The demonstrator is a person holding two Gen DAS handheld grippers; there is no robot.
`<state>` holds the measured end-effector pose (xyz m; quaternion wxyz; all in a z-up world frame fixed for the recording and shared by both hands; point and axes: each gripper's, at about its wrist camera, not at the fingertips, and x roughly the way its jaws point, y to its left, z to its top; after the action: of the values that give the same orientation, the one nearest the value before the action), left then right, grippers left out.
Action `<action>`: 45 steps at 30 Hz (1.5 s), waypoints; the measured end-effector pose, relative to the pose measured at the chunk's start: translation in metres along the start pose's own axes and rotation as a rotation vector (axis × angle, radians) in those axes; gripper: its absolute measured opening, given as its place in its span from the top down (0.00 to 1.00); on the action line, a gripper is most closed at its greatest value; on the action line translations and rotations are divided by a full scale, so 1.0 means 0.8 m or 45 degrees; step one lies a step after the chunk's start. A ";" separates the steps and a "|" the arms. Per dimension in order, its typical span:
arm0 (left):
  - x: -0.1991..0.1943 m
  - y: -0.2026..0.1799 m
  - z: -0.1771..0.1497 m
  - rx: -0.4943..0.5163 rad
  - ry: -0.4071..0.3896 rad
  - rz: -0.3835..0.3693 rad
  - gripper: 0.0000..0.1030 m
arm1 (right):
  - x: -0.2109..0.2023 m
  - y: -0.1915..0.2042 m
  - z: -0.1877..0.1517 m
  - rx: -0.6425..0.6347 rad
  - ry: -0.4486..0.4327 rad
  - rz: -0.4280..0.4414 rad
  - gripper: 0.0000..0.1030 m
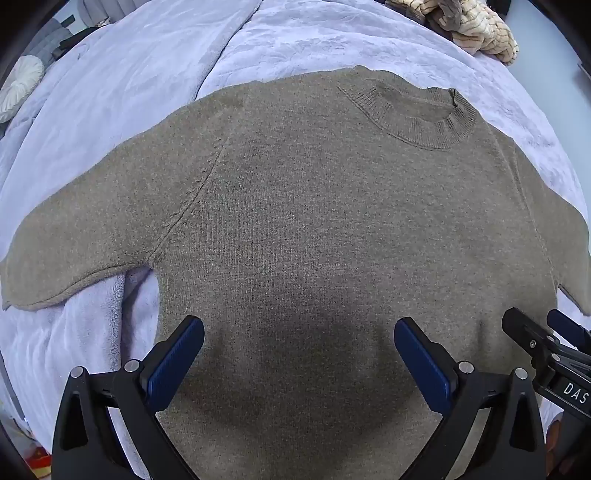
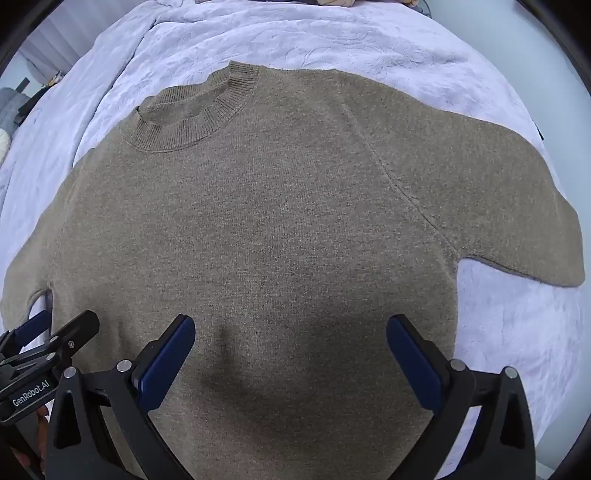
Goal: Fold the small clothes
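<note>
A brown-grey knitted sweater (image 1: pixel 314 206) (image 2: pixel 280 206) lies flat on a lilac blanket, its ribbed collar (image 1: pixel 417 118) (image 2: pixel 192 114) at the far end and both short sleeves spread outward. My left gripper (image 1: pixel 299 332) hovers over the lower left of its body, pointing down, jaws wide open with nothing between the blue pads. My right gripper (image 2: pixel 290 330) hangs beside it over the lower right of the body, also wide open and empty. Each gripper shows at the edge of the other's view: the right gripper (image 1: pixel 546 336) and the left gripper (image 2: pixel 48 336).
The lilac fleece blanket (image 1: pixel 147 92) (image 2: pixel 332 40) covers the bed all around the sweater. A heap of cream and brown clothes (image 1: pixel 476 26) lies at the far right corner. A round white cushion (image 1: pixel 18 85) sits off the bed's left side.
</note>
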<state>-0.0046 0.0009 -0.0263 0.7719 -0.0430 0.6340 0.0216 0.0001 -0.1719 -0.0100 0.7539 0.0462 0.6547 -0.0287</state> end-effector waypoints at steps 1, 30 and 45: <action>0.000 0.000 0.000 0.000 0.000 0.000 0.00 | 0.000 0.000 0.000 -0.001 0.000 0.000 0.00; 0.003 -0.002 0.007 0.012 0.009 -0.001 0.00 | 0.010 0.005 -0.004 0.002 -0.005 0.005 0.00; 0.002 -0.004 0.007 0.010 0.009 -0.002 0.00 | 0.006 0.000 -0.001 0.005 -0.006 0.005 0.00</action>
<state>0.0012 -0.0015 -0.0271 0.7698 -0.0404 0.6367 0.0182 -0.0001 -0.1720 -0.0151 0.7555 0.0487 0.6527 -0.0285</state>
